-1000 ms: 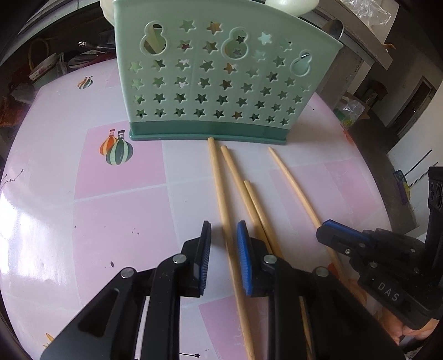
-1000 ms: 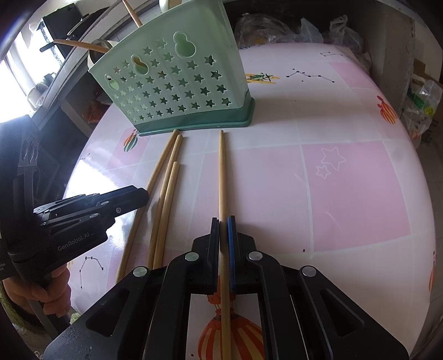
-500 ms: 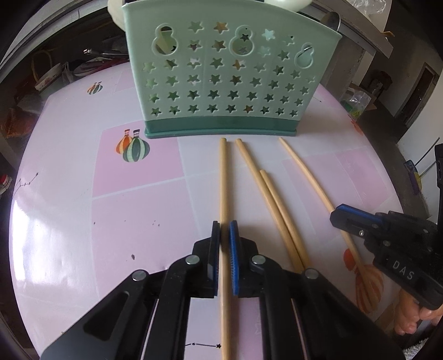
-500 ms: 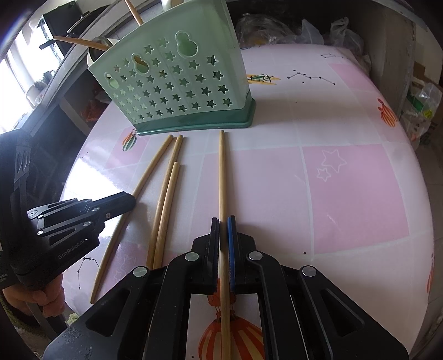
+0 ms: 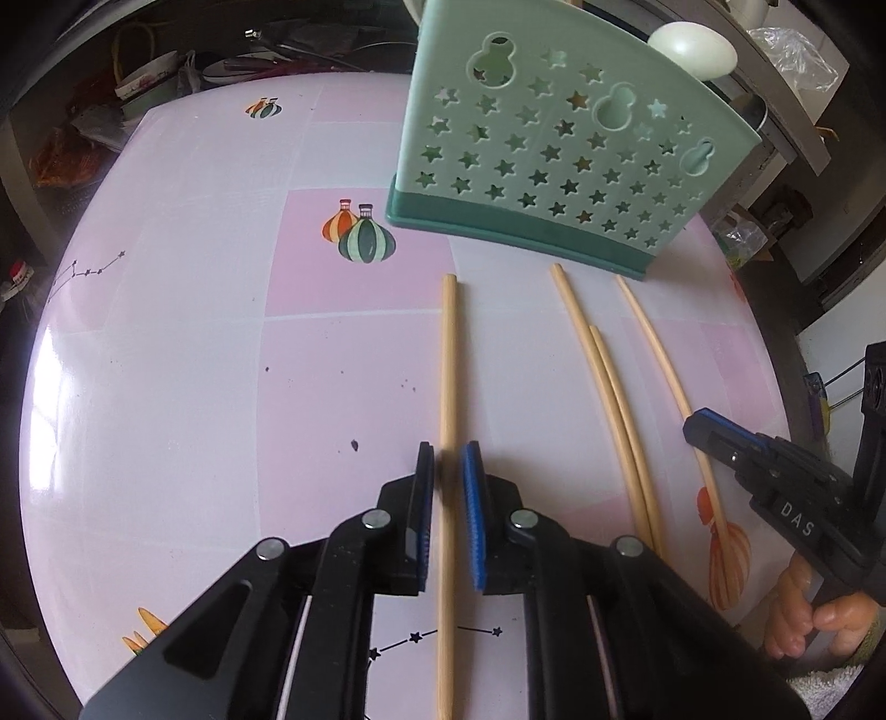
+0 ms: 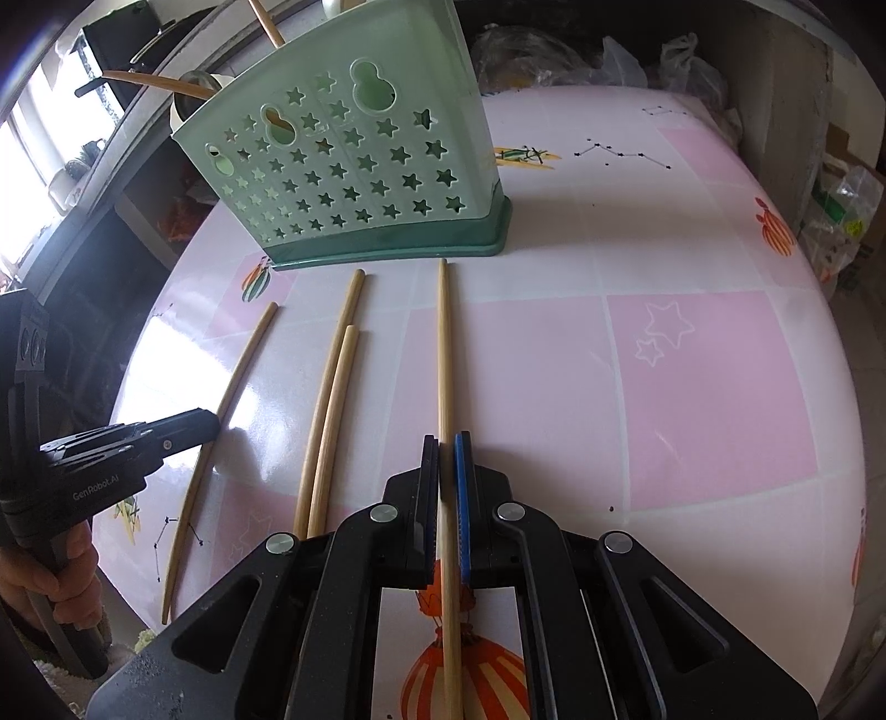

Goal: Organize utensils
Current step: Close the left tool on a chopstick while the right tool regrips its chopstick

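Several bamboo chopsticks lie on the pink table in front of a green star-holed utensil holder (image 5: 559, 149), also in the right wrist view (image 6: 354, 177). My left gripper (image 5: 447, 462) is shut on the leftmost chopstick (image 5: 447, 354), which now lies apart from the others. My right gripper (image 6: 446, 451) is shut on the rightmost chopstick (image 6: 443, 343). Two chopsticks (image 6: 332, 399) lie side by side between them. The right gripper shows at the right in the left wrist view (image 5: 775, 476); the left gripper shows at the left in the right wrist view (image 6: 111, 459).
The round table (image 6: 692, 360) has balloon prints. Plastic bags (image 6: 653, 61) sit beyond its far edge. Shelves with clutter (image 5: 138, 83) stand behind the table. A spoon and chopsticks stand in the holder (image 6: 266, 22).
My left gripper closed on the leftmost chopstick and moved it left, away from the other chopsticks. The right gripper stayed shut on its chopstick without moving.
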`<action>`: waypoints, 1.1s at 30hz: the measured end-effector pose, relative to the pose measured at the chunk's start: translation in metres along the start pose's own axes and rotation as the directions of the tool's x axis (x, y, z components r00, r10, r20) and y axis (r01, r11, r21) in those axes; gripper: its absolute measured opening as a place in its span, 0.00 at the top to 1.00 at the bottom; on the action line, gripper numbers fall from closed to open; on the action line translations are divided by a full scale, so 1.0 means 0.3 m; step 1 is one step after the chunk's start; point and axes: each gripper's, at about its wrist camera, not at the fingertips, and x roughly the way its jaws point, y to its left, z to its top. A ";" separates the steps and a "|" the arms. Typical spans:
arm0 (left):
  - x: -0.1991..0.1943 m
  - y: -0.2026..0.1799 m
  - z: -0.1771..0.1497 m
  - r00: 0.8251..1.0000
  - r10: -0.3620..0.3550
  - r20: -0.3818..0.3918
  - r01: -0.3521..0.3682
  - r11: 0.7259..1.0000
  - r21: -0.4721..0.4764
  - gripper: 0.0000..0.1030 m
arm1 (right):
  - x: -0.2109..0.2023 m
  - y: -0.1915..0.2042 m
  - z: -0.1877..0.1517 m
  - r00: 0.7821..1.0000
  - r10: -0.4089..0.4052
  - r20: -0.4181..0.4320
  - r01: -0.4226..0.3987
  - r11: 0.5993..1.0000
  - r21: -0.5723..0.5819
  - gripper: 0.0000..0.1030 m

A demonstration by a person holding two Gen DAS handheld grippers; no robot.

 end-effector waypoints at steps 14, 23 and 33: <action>0.049 -0.011 0.092 0.999 0.014 0.035 -0.015 1.000 0.027 0.88 | 0.009 0.002 0.014 1.000 0.003 -0.020 -0.003 1.000 -0.023 0.94; 0.063 -0.001 0.107 0.999 0.022 0.042 -0.022 1.000 0.016 0.94 | 0.042 0.038 0.067 1.000 -0.016 -0.021 0.013 0.995 -0.100 0.81; 0.057 -0.011 0.091 0.998 0.034 0.054 -0.035 0.999 0.021 0.94 | 0.097 0.053 0.152 0.998 -0.057 0.014 0.058 0.988 -0.143 0.84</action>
